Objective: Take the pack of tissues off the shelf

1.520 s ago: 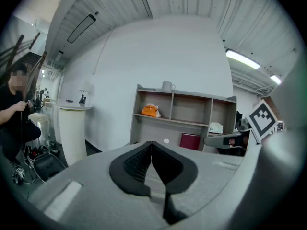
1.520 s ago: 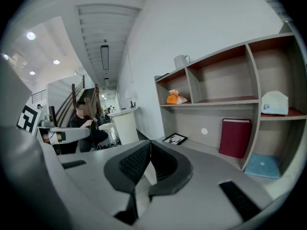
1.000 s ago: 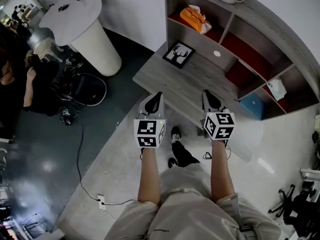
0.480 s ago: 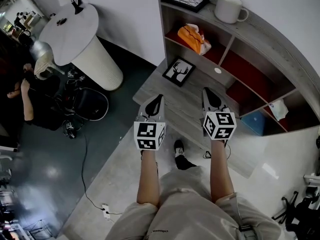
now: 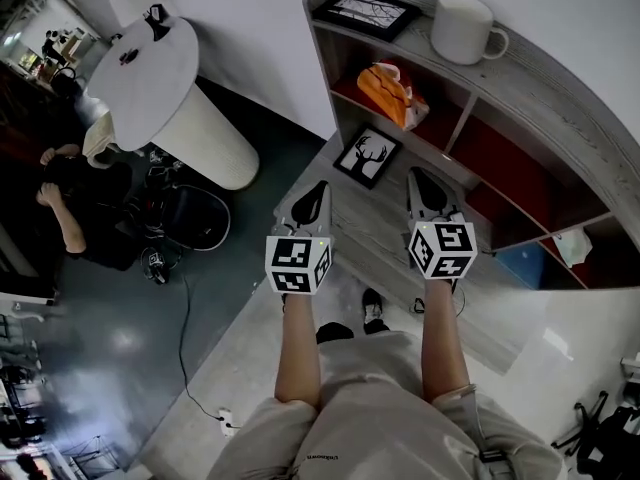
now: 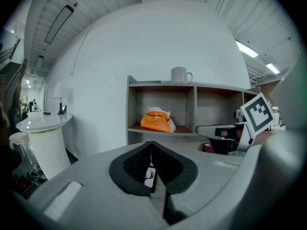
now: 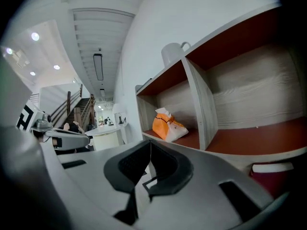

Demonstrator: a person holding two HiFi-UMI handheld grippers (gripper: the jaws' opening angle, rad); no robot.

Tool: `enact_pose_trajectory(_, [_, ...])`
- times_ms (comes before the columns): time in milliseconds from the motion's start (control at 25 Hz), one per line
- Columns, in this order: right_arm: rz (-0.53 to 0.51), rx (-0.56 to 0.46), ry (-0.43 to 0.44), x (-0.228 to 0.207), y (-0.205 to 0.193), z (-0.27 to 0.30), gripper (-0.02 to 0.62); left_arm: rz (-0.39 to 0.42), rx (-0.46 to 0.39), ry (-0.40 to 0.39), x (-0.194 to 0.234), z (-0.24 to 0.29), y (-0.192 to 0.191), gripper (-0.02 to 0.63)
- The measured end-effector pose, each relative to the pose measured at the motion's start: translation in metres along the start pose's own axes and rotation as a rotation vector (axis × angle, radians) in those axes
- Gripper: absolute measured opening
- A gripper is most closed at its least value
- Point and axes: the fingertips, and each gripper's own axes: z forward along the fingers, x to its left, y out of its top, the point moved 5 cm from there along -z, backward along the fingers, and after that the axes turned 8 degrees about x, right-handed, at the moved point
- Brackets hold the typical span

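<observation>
**A:** How far along are we with the tissues?

**B:** Only at the start, I would say. The pack of tissues (image 5: 395, 93), the orange one, lies in the upper left compartment of the shelf (image 5: 520, 98), on the red board. Nothing touches it.

**A:** And what do you hold now?

**B:** Nothing. The left hand-held gripper (image 5: 316, 192) has its jaws together with nothing between them. The right hand-held gripper (image 5: 420, 180) is the same, jaws together and empty. Both hang over the bench (image 5: 380, 230), on the near side of the shelf and well apart from the pack. The small deer picture (image 5: 367, 156) stands on the bench just beyond them, below the compartment with the pack.

**A:** So what is left to do?

**B:** Almost all of it, in my judgement. I must bring one hand-held gripper up to that compartment, open its jaws, close them on the pack and draw it out toward me. The white mug (image 5: 465, 26) on the top board is to the right of the pack, so I think it will not be in my way.
</observation>
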Motion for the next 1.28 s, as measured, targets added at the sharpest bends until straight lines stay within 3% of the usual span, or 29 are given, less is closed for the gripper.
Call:
enact_pose_trajectory(160, [-0.002, -0.002, -0.003, -0.005, 0.003, 0.013, 0.017, -0.005, -0.006, 0.003, 0.005, 0.013, 0.003, 0.011])
enact_pose_trajectory(440, [-0.017, -0.007, -0.025, -0.002, 0.013, 0.035, 0.017, 0.003, -0.027, -0.063, 0.011, 0.046, 0.016, 0.011])
enact_pose_trajectory(960, [-0.033, -0.027, -0.201, -0.012, 0.047, 0.073, 0.018, 0.039, -0.044, -0.228, 0.036, 0.109, 0.043, 0.011])
enact_pose_trajectory(1280, [-0.060, -0.010, -0.285, -0.021, 0.063, 0.102, 0.124, 0.046, -0.024, -0.268, 0.068, 0.143, 0.052, 0.011])
